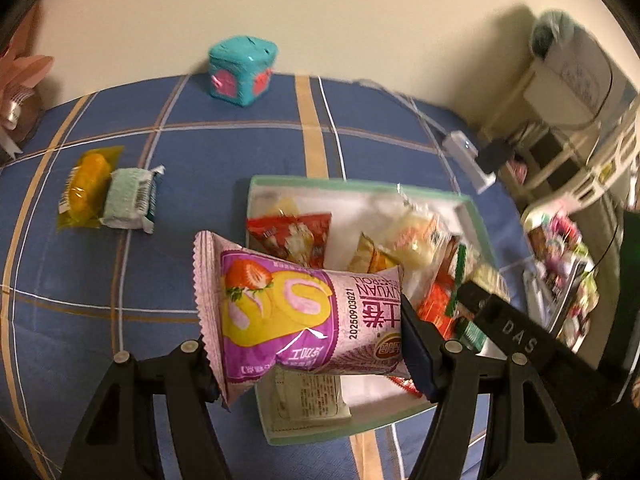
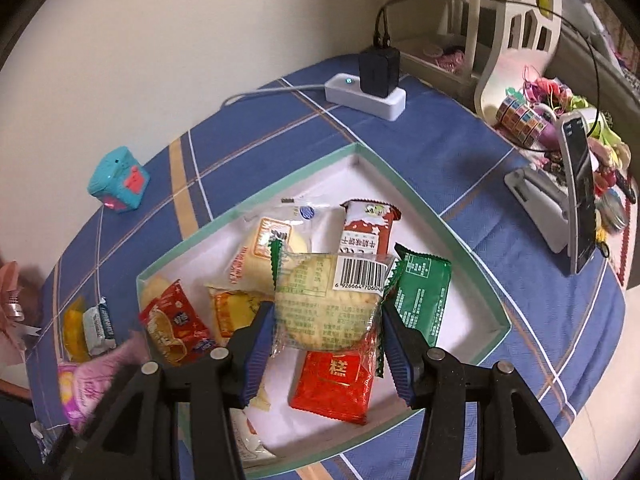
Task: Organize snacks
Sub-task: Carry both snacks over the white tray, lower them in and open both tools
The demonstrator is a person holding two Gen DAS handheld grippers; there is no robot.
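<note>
Left wrist view shows your left gripper [image 1: 308, 364] pinching a puffy pink-and-purple strawberry-roll cake packet [image 1: 300, 312] across its width, held over the near-left edge of the shallow white box with a mint-green rim [image 1: 360, 184]. That packet is light and air-filled, with soft cake inside, so squeeze gently and hold it by the body, not the crimped end. In the right wrist view, your right gripper [image 2: 326, 354] has its blue pads [image 2: 256, 344] closed on a clear plastic packet of round crackers with a green zigzag edge [image 2: 328, 308], hanging above the snacks already in the box. The crackers are brittle and the film looks slick, so grip the flat sides lightly. A yellow-wrapped snack [image 1: 82, 186] and a pale green wrapped snack [image 1: 130, 198] lie touching on the blue plaid cloth [image 1: 200, 152], well apart from the box; what they contain is hard to tell.
</note>
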